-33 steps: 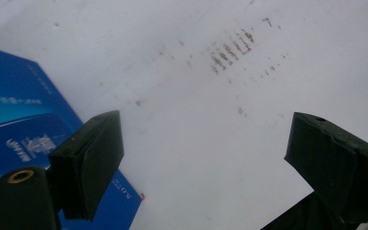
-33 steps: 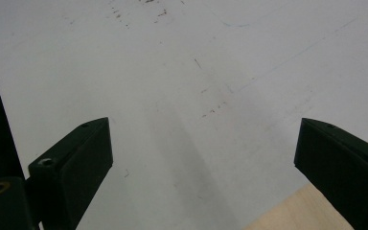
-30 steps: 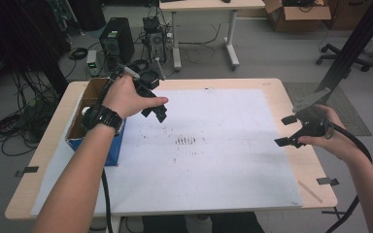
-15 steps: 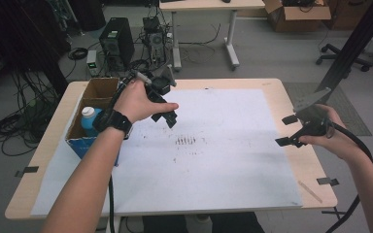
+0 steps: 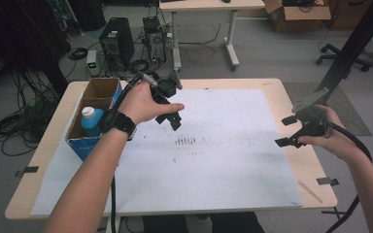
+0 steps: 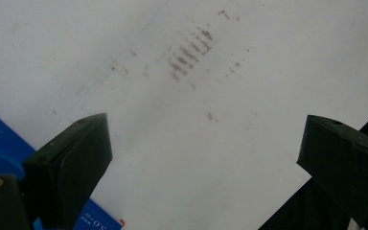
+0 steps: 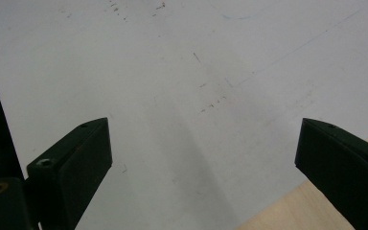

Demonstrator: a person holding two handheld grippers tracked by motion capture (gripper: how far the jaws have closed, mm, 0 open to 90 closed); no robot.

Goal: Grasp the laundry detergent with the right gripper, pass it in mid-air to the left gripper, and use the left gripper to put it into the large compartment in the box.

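My left gripper (image 5: 170, 120) hovers open and empty over the white paper sheet (image 5: 223, 160), just right of the cardboard box (image 5: 93, 116). In the left gripper view its jaws stand wide apart above a patch of brown smudges (image 6: 189, 50), with the box's blue side (image 6: 0, 143) at lower left. My right gripper (image 5: 287, 131) is held open and empty near the right edge of the sheet. The right gripper view looks down on bare paper (image 7: 196, 96) and a corner of wooden table (image 7: 287, 211).
The box holds a blue bottle with a white cap (image 5: 90, 118). A small wooden stick (image 5: 310, 191) and black tape (image 5: 325, 181) lie near the table's right front corner. Beyond the table are computer towers (image 5: 116, 43), cables and another desk (image 5: 204, 19).
My left hand has moved rightward away from the box and out over the paper, uncovering the bottle. The right gripper has stayed where it was.
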